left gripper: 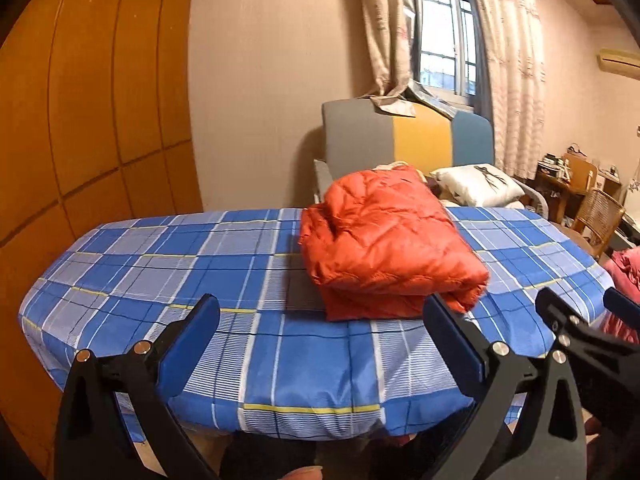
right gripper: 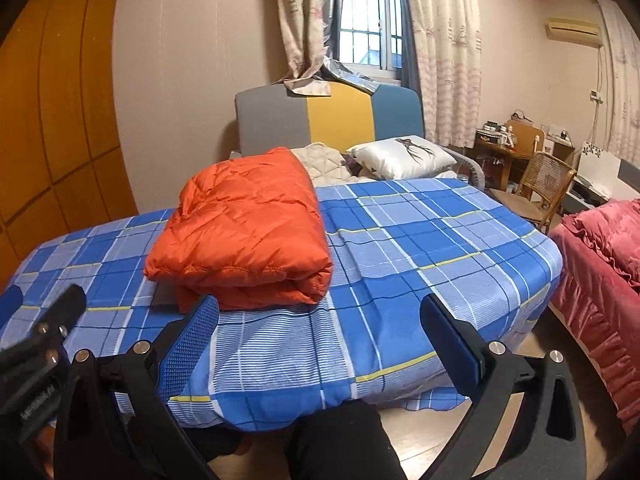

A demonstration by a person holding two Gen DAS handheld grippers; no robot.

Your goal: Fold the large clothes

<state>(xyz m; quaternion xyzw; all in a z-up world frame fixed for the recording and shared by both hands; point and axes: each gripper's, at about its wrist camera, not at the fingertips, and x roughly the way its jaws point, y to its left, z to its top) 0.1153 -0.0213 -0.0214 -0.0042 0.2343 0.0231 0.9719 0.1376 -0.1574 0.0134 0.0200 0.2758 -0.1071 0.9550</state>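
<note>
Both grippers, the left gripper [left gripper: 320, 340] and the right gripper [right gripper: 320, 336], hang spread wide and empty above the near edge of a blue plaid bed [right gripper: 400, 240]. An orange puffer jacket [left gripper: 384, 248] lies on it as a compact, layered rectangle, untouched. Folding looks essentially finished; perhaps only tidying remains.
</note>
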